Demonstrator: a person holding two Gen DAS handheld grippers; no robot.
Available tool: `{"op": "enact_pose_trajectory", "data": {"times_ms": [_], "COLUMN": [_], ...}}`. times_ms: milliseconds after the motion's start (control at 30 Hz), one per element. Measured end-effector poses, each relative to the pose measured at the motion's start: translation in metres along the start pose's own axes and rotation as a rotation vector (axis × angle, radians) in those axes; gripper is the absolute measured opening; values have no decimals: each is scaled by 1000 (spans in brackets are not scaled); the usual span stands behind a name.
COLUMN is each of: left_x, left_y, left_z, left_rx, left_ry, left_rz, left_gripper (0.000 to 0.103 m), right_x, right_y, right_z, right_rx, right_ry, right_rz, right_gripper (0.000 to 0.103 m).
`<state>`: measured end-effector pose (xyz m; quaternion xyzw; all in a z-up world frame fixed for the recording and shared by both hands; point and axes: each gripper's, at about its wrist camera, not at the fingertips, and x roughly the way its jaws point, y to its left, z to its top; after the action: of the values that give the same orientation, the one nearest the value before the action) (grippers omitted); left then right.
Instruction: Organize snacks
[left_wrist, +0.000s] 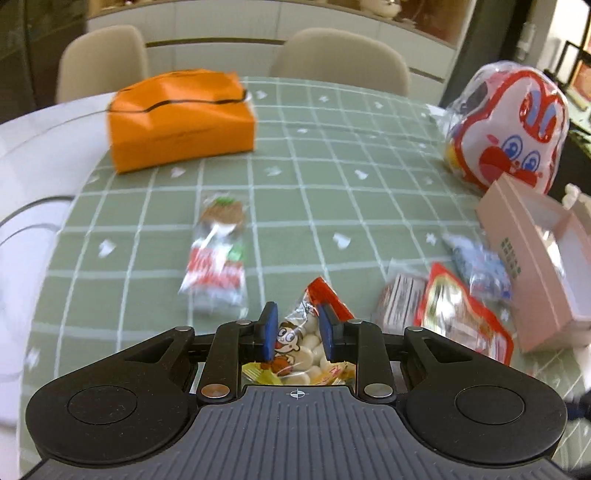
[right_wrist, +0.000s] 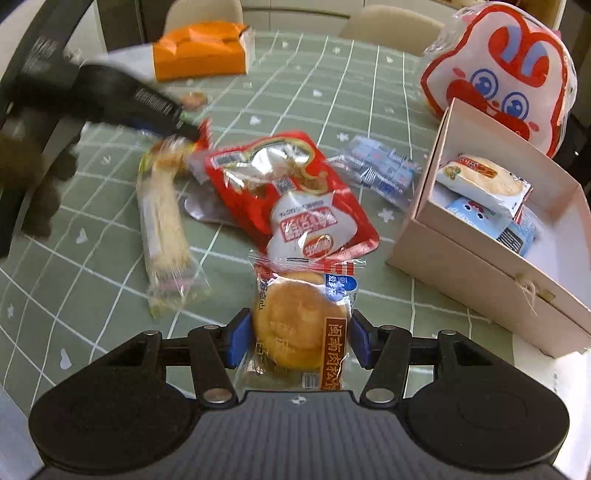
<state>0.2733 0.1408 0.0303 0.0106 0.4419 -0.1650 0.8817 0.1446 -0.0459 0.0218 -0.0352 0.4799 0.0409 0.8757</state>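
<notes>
- The pink box (right_wrist: 480, 266) at three o'clock already holds three packets; several snacks remain on the green cloth (right_wrist: 92, 266).
- The right gripper (right_wrist: 295, 338) clamps a round cake packet (right_wrist: 299, 321); the left gripper (left_wrist: 295, 332) pinches a candy bag (left_wrist: 303, 339).
- Loose red packet (right_wrist: 291, 192) lies at twelve; the near box wall must be cleared.

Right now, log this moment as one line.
left hand-held gripper: shut on candy bag | right hand-held gripper: shut on round pastry pack | pink box: open, part filled
</notes>
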Motion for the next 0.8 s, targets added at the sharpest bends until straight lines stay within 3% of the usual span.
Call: {"op": "enact_pose_trajectory", "data": {"times_ms": [200, 367, 467, 633, 800], "left_x": [-30, -62, -75, -83, -86], "left_y": [-17, -26, -39, -74, -90], "left_z": [-30, -51, -58, -81, -91], "left_rx": [-80, -340, -429, -456, -455], "left_ry": [28, 25, 6, 2, 68], "left_rz": [139, 199, 214, 283, 307], "left_gripper": [29, 31, 31, 31, 31], "right_x": [8, 3, 1, 2, 1], "right_y": [-18, -36, -46, -56, -58], "right_z": [-7, -18, -29, -47, -57], "right_rx": [-25, -108, -176, -192, -171], "right_ry": [-63, -86, -125, -224, -282], "right_rz": [65, 143, 177, 205, 200], "right_gripper": [56, 63, 72, 80, 82]}}
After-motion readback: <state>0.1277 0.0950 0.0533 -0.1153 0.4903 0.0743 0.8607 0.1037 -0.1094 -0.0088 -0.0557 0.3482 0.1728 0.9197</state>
